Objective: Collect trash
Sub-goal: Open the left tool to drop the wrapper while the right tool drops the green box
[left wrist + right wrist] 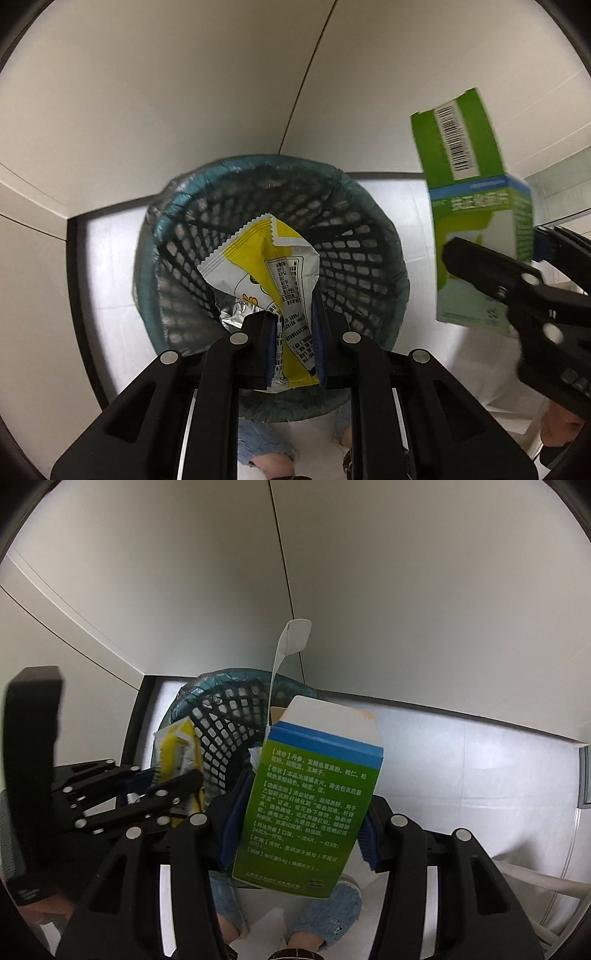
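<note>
My left gripper [293, 332] is shut on a yellow and white snack wrapper [266, 266], which hangs right over the mouth of a black mesh waste basket [369, 258] lined with a blue bag. My right gripper [295, 812] is shut on a green and blue carton [306, 805] with its top flap open, held beside the basket's right rim. The left wrist view shows that carton [476, 236] and the right gripper [524, 280] at the right. The right wrist view shows the wrapper [179, 753] and the left gripper [166, 786] at the left, over the basket [225, 716].
The basket stands on a pale floor [402, 199] in a corner between grey-white walls [184, 92]. A person's legs in torn jeans [332, 904] show below the grippers. A dark block [33, 716] rises at the far left of the right wrist view.
</note>
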{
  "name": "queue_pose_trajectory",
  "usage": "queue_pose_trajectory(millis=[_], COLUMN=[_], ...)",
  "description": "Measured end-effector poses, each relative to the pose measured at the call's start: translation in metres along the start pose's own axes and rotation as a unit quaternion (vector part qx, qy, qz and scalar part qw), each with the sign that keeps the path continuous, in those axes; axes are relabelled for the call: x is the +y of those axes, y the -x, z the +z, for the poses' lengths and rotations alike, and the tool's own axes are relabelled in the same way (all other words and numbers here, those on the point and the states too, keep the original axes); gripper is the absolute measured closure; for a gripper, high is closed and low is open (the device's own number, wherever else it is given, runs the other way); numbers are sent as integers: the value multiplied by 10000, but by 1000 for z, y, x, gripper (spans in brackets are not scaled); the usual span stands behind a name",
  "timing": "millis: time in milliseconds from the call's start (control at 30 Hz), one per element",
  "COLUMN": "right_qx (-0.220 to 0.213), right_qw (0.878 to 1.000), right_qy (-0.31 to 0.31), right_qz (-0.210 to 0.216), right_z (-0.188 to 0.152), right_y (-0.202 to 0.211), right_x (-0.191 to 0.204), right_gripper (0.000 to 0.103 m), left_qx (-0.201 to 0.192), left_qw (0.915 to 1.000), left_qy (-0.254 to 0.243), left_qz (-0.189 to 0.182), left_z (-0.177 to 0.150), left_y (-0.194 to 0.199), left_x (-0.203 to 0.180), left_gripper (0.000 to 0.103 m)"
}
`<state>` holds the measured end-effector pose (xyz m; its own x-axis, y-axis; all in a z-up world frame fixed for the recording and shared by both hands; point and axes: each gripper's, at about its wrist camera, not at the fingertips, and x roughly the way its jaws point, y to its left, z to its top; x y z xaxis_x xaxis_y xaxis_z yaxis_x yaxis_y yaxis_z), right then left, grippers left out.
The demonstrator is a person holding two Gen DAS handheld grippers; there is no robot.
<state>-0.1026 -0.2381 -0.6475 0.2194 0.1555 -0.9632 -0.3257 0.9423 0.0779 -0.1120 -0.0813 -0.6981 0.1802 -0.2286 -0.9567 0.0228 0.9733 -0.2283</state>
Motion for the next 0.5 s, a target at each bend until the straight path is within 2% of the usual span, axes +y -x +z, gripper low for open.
queue_pose_trajectory(millis=[133,200,333,433,500], right_qx=[58,91,133,153,154], right_qw=[10000,9999,9998,9998,9998], right_qy=[9,33,90,81,103], right_qz=[-20,-39,-101,-93,-98], right_z=[-1,-4,-8,-11,-12], right_y=[-1,-2,-4,-1,-2], right_x=[-2,2,2,-3,-3], right_gripper=[55,54,54,54,54], left_qx=[67,68,30,-16,-51], left_qw=[10000,10000,10000,10000,10000], left_qy=[-12,-1,19,41,63], left_qz=[-36,-43,-23,-9,-3], left_z=[1,2,4,4,3], left_y=[-9,-14,-6,2,6], left_x=[0,-1,-1,1,3], left_gripper=[82,75,68,61,50])
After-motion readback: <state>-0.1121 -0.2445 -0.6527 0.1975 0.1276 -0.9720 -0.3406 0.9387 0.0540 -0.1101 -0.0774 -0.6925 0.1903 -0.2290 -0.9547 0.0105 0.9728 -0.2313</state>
